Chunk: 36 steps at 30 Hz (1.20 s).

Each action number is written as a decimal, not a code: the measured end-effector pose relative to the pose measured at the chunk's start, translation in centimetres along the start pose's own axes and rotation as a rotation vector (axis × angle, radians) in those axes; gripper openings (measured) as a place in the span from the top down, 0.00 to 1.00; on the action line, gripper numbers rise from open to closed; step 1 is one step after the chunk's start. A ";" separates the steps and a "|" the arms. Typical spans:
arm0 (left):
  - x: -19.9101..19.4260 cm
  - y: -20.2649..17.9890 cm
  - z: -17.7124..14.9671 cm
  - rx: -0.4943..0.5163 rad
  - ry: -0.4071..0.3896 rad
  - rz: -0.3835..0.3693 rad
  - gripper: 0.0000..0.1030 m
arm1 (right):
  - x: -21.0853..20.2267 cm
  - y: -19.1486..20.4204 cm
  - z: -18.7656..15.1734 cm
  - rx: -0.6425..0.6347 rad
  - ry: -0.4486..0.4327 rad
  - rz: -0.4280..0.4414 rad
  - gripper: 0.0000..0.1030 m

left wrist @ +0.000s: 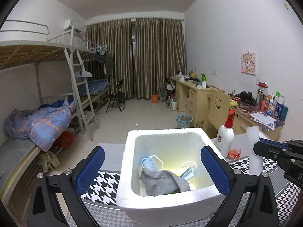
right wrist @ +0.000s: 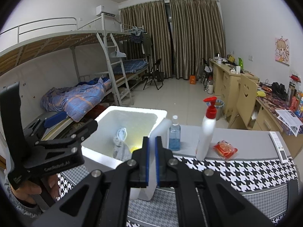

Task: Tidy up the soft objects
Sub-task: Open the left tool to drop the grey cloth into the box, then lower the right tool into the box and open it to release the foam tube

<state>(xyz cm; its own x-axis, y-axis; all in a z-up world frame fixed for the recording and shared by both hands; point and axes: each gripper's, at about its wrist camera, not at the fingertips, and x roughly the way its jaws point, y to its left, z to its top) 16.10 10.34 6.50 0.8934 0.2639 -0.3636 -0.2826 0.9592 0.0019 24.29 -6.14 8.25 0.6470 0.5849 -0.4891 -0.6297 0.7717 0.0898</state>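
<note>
My left gripper (left wrist: 151,172): fingers spread wide, nothing between the pads. The foam box (left wrist: 130,151) sits directly ahead, its near wall lying between my two blue pads (left wrist: 89,170); whether either pad touches the box I cannot tell.

Box contents, seen past my left fingertips: grey sock (left wrist: 164,181) slumped against the near wall; blue mask (left wrist: 149,163) just behind it toward the left finger; a second pale item (left wrist: 187,168) toward the right finger, too washed out by glare to name.

My right gripper (right wrist: 151,162): fingers closed to a narrow gap on a white sheet (right wrist: 151,174), which stands upright between the pads (right wrist: 145,160) and runs forward past the tips to lean against the box's outer wall.

Ahead of my right fingertips: blue bottle (right wrist: 174,134), just beyond. Further right: pump bottle (right wrist: 206,130), upright, red top. Right of that: red packet (right wrist: 225,149), lying flat. Far right: remote (right wrist: 279,146).

Under everything: houndstooth cloth (right wrist: 236,170).
</note>
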 end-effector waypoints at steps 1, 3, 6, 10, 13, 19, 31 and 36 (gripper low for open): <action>-0.1 -0.1 0.0 0.003 -0.003 -0.004 0.01 | 0.0 0.2 0.1 -0.004 -0.003 0.000 0.93; -0.3 0.0 0.1 0.000 -0.006 -0.008 0.01 | 0.0 0.4 0.2 -0.010 0.000 0.004 0.93; -0.7 0.5 0.2 -0.008 -0.015 0.001 0.01 | 0.2 0.7 0.4 -0.016 0.003 0.008 0.93; -1.0 1.3 0.1 -0.022 -0.020 0.014 0.01 | 0.5 1.1 0.8 -0.020 0.003 0.018 0.93; -1.3 1.8 -0.1 -0.032 -0.019 0.025 0.01 | 0.7 1.3 1.1 -0.025 0.001 0.020 0.93; -1.9 2.4 -0.4 -0.038 -0.014 0.032 0.01 | 1.6 2.1 2.0 -0.036 -0.002 0.031 0.93; -3.1 4.7 -1.3 -0.064 -0.027 0.072 0.01 | 3.8 3.4 2.7 -0.024 0.031 0.066 0.92; -3.3 5.7 -1.6 -0.071 -0.024 0.094 0.01 | 4.6 4.2 2.9 -0.030 0.042 0.073 0.92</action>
<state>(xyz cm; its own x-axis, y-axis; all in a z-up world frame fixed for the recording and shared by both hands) 10.96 14.82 6.20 0.8694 0.3556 -0.3430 -0.3888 0.9208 -0.0308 25.86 0.49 8.88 0.5808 0.6280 -0.5180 -0.6875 0.7191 0.1010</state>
